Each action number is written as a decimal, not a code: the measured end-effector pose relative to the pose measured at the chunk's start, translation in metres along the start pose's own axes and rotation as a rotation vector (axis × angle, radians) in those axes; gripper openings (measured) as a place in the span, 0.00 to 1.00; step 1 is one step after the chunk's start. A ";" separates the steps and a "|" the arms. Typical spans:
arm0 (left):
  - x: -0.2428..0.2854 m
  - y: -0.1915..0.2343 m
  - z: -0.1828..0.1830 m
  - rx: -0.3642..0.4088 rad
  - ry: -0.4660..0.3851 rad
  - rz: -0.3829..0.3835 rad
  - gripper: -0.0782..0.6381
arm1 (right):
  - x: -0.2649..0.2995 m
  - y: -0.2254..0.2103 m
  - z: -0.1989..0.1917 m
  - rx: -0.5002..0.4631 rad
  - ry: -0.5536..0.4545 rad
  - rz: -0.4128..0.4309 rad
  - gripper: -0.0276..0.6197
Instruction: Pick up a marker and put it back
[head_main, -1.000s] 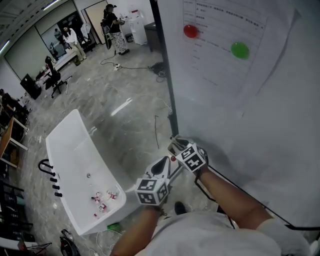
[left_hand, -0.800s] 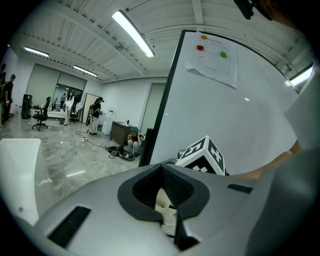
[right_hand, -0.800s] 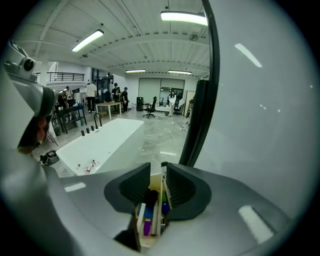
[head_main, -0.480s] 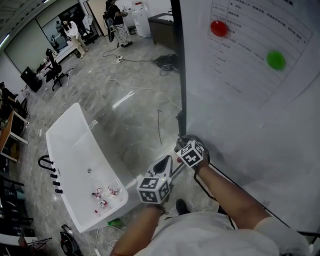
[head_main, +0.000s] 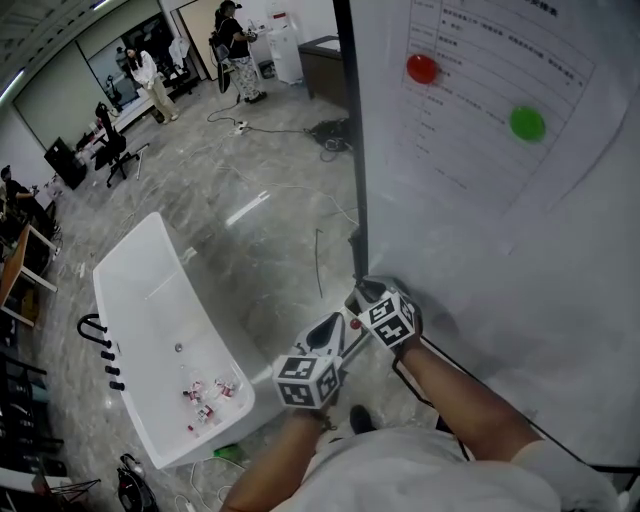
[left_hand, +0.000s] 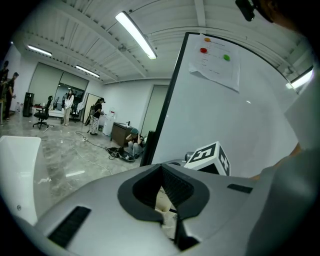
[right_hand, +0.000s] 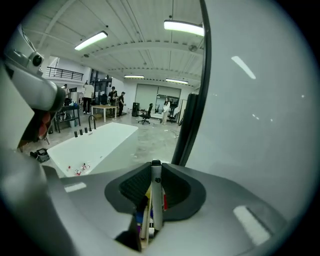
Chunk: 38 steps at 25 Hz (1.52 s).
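A grey marker (right_hand: 156, 192) lies lengthwise between the jaws of my right gripper (right_hand: 156, 167), its end level with the fingertips. The jaws are closing and the pads sit against its sides. Under it lie several other markers (right_hand: 145, 220), yellow, purple and red. In the head view the right gripper (head_main: 366, 293) is at the lower left corner of the whiteboard (head_main: 520, 260). My left gripper (head_main: 345, 323) hovers just beside it with a narrow gap between its jaws. In its own view the left gripper (left_hand: 161, 172) holds nothing, and only pale shapes show through the gap.
A sheet of paper (head_main: 480, 100) hangs on the board under a red magnet (head_main: 421, 68) and a green magnet (head_main: 527, 123). A white bathtub (head_main: 140, 300) with small items inside stands on the floor at left. Cables (head_main: 320, 250) trail over the floor. People stand far back.
The head camera has shifted a little. Both grippers stay at the board's lower left corner, close together, with no clear move.
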<state>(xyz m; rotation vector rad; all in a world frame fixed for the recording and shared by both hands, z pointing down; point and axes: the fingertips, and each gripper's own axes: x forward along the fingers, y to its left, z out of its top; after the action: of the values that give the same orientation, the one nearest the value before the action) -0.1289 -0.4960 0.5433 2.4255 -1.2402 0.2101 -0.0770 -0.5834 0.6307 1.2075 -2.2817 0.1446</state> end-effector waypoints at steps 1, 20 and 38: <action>-0.001 -0.004 0.003 0.007 -0.007 -0.004 0.11 | -0.009 -0.001 0.004 0.012 -0.025 -0.002 0.14; -0.010 -0.084 0.074 0.119 -0.163 -0.078 0.11 | -0.204 -0.031 0.141 0.206 -0.533 -0.030 0.14; -0.015 -0.106 0.073 0.117 -0.167 -0.140 0.11 | -0.218 -0.029 0.136 0.214 -0.530 -0.026 0.14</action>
<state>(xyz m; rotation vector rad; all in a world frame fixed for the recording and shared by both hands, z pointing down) -0.0559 -0.4599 0.4422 2.6654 -1.1480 0.0410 -0.0136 -0.4868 0.3990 1.5271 -2.7562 0.0640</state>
